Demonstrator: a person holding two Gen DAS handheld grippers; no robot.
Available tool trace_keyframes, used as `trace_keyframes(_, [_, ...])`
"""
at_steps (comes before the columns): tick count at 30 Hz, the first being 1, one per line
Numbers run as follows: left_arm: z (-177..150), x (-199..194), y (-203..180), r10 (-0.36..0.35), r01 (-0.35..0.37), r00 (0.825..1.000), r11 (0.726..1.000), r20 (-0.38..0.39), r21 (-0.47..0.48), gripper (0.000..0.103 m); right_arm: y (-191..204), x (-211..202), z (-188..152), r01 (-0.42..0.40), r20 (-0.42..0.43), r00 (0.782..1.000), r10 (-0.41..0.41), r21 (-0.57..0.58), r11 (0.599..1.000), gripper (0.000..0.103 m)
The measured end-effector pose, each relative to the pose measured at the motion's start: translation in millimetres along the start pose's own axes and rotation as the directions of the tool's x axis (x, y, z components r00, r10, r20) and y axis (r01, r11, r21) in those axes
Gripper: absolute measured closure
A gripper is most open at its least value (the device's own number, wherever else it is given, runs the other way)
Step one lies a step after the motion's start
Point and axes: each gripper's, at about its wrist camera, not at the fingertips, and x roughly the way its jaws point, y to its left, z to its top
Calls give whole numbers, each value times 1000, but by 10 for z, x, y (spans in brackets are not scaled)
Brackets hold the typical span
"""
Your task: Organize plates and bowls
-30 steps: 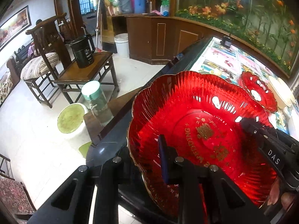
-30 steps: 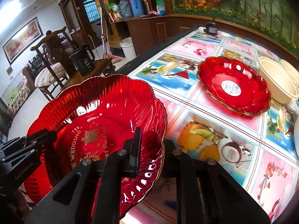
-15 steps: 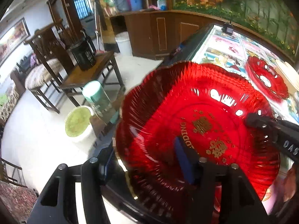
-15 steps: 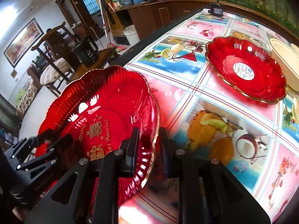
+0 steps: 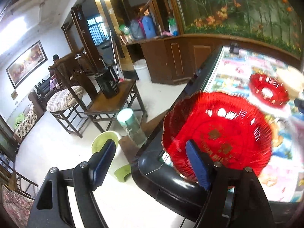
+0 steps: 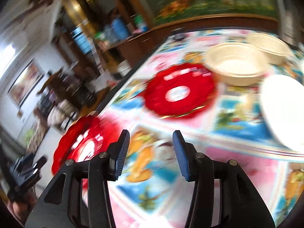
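Note:
A large red scalloped plate (image 5: 218,136) with gold lettering lies at the table's near corner, its rim at the black edge. My left gripper (image 5: 150,144) hangs just short of it. Its jaws are opening wide, with no pad pressing on the rim. In the blurred right wrist view, the same plate (image 6: 81,142) is off to the left. My right gripper (image 6: 151,133) is over the picture cloth; its jaws are opening with nothing between them. Ahead of it lie a smaller red plate (image 6: 180,91), two cream bowls (image 6: 235,64) (image 6: 267,45) and a white dish (image 6: 285,110).
The table (image 5: 171,180) has a rounded black rim with floor beyond. Left of it stand a green-capped bottle (image 5: 131,125), a green stool (image 5: 104,142), a side table with a black kettle (image 5: 108,83), a chair and a white bucket (image 5: 141,70).
Both grippers were shut on the large red plate; both have let go and it now lies on the table. The left drew back and up; the right swung right towards the other dishes.

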Motion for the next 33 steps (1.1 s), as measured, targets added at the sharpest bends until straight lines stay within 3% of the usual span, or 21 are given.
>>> trace_keyframes(4, [139,-254,-75,-106,111,990,992,91,-51,23,-247,28,185,97,31,994,-100,89,991,55])
trace_keyframes(6, [209,-313,-225,-189,195,976,980,111,-46,22,-353,99,277,127,25,991,-132,140,982,55])
trace_keyframes(12, [256,-232,-742,-358,358,933,934,27,18,22,-635,461,490,178,-40,984,-173,272,946,55])
trace_keyframes(19, [281,-200,-1086,-429,430,903,901,-28,47,22,-748,735,538,165,-59,986,-154,348,923,55])
trace_keyframes(20, [318,-176,-1110,-447,448,894,893,-37,33,22,-749,754,539,168,-58,986,-158,354,920,55])
trace_keyframes(23, [536,-44,-1220,-528,527,845,849,-83,-44,22,-742,781,533,168,-46,986,-162,347,923,56])
trace_keyframes(24, [615,8,-1258,-537,533,839,844,-91,-63,22,-736,788,527,168,-45,986,-163,340,925,56])
trace_keyframes(27, [909,283,-1404,-493,480,858,869,-141,-118,22,-753,768,523,154,-36,988,-151,342,927,56])
trace_keyframes(28, [967,364,-1441,-492,475,857,869,-155,-136,22,-758,771,526,148,-33,989,-146,340,929,56])
trace_keyframes(33, [1133,862,-1539,-558,474,798,814,-227,-335,23,-771,755,519,131,-19,991,-131,312,941,57])
